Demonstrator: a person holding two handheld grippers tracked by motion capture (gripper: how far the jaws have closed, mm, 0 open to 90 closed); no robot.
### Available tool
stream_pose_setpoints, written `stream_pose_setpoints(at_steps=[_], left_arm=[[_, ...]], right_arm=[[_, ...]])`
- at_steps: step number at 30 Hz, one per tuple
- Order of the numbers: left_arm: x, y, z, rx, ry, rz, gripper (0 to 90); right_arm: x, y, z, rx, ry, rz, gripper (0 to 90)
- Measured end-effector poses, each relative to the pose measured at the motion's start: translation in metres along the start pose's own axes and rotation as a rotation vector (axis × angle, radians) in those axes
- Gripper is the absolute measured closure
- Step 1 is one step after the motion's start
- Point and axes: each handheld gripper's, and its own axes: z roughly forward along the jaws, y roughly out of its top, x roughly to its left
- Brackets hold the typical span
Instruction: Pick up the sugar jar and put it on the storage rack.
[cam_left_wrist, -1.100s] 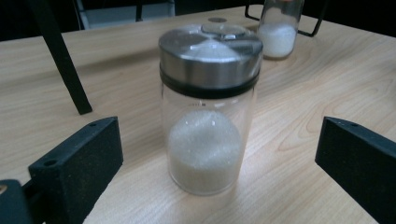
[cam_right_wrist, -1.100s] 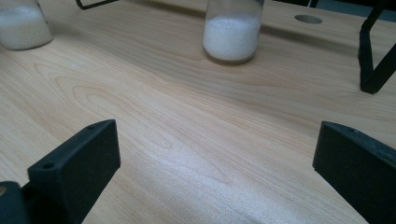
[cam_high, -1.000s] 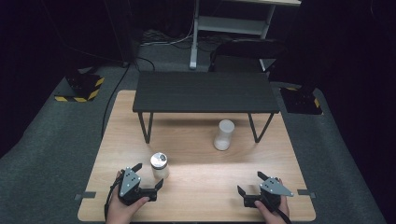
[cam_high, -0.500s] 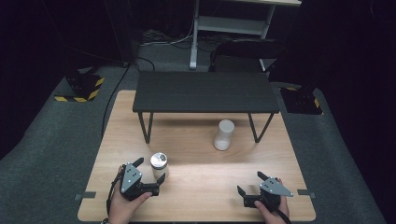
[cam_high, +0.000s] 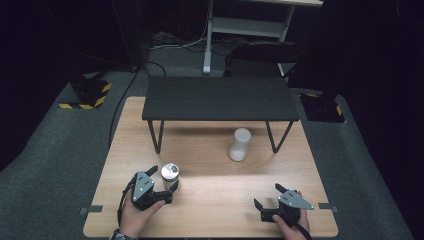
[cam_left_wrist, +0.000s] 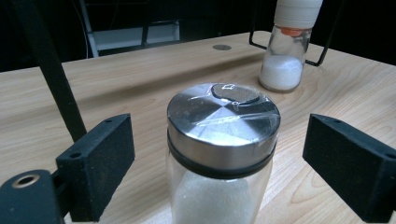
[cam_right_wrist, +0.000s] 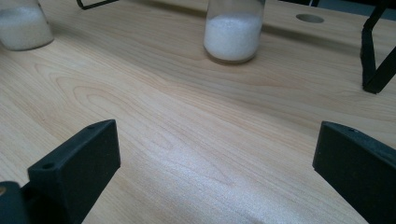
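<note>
Lower left of the high view: steel-capped jar (cam_high: 170, 174), upright on the counter (cam_high: 215, 200). Left gripper (cam_high: 163, 179) fingers just closing around it, not yet touching, presumably to lift. Right gripper (cam_high: 267, 202) fingers spread, idle. White-capped jar (cam_high: 239, 144) mid-counter.

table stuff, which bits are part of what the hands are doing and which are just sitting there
In the job:
- steel-lidded jar, between the jaws, untouched
- left gripper, jaws just been closing

Lying about:
- white-capped jar
- black rack
- right gripper, open over bare wood
</note>
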Motion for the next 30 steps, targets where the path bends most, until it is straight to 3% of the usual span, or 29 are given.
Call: stream_pose_setpoints(at_steps=[15, 21, 26, 30], left_arm=[[-0.003, 0.000, 0.010, -0.013, 0.014, 0.015, 27.7], [0.000, -0.001, 0.012, -0.012, 0.003, -0.003, 33.9], [0.001, 0.001, 0.013, -0.009, -0.007, -0.023, 34.4], [-0.001, 0.002, 0.013, -0.004, 0.001, -0.012, 34.7]], right_arm=[[-0.001, -0.001, -0.001, -0.006, 0.001, 0.007, 0.2], [-0.001, -0.002, -0.001, -0.009, 0.001, 0.011, 0.2], [-0.001, -0.002, -0.001, -0.009, 0.002, 0.013, 0.2], [-0.002, -0.002, -0.001, -0.008, 0.003, 0.014, 0.2]])
